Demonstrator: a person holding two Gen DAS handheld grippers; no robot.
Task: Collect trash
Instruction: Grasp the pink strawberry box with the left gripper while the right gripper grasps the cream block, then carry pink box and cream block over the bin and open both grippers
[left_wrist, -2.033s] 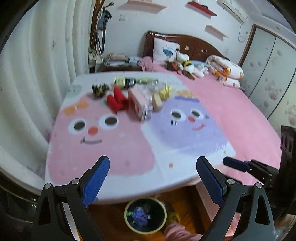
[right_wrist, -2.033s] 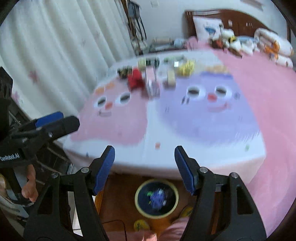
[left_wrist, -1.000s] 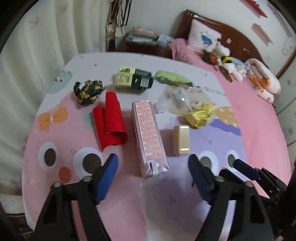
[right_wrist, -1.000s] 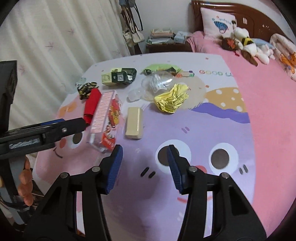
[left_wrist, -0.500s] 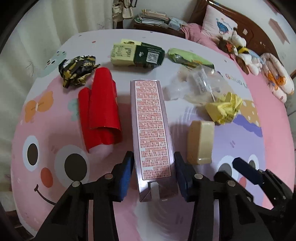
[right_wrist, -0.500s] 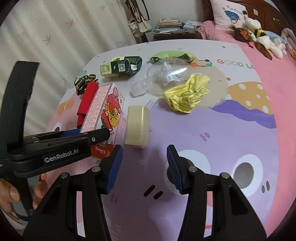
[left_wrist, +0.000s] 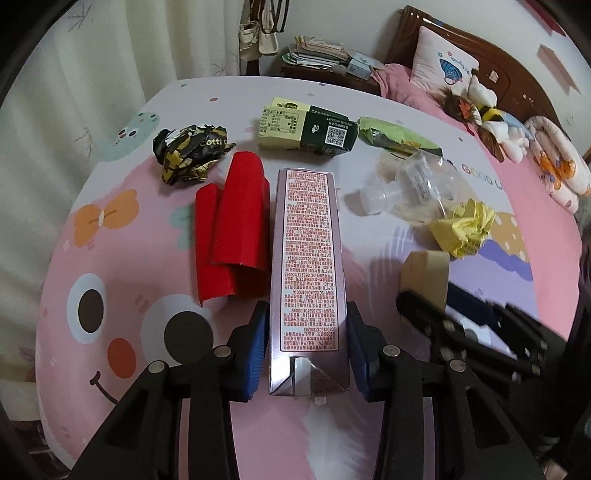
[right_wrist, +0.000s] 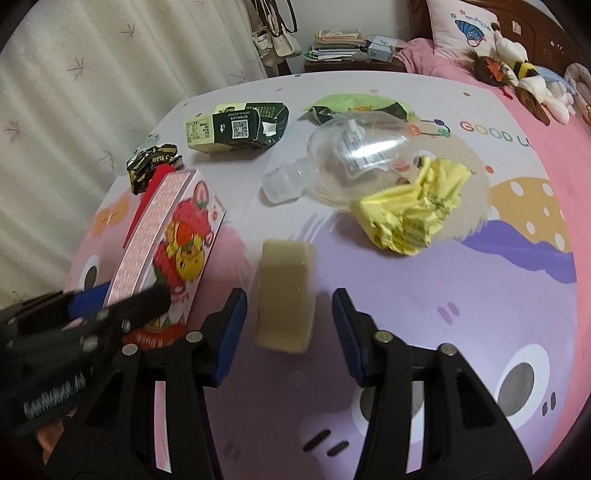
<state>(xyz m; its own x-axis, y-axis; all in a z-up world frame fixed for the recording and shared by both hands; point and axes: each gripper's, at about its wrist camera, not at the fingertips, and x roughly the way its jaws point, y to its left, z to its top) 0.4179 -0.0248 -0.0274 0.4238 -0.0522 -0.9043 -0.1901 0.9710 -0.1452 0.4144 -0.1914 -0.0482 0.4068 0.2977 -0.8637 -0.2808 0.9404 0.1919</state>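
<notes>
A long pink drink carton (left_wrist: 308, 266) lies on the cartoon bedspread (left_wrist: 122, 295). My left gripper (left_wrist: 306, 317) is shut on its near end, a blue pad pressed to each side. A beige block (right_wrist: 286, 293) lies to the carton's right. My right gripper (right_wrist: 289, 301) is open and straddles the block, with a gap on both sides. A red folded card (left_wrist: 232, 229), a black-gold crumpled wrapper (left_wrist: 188, 151), a green-yellow box (left_wrist: 306, 127), a green packet (left_wrist: 395, 136), a clear plastic bottle (right_wrist: 354, 155) and a yellow paper ball (right_wrist: 413, 206) lie further back.
A white curtain (left_wrist: 92, 74) hangs close along the bed's left edge. A nightstand (left_wrist: 321, 55) piled with papers stands behind the bed. A pillow (left_wrist: 443, 62) and stuffed toys (left_wrist: 484, 107) lie at the headboard to the far right.
Both grippers moved forward and down over the bed. The left jaws closed onto the pink carton's sides. The right gripper came around the beige block and stays open.
</notes>
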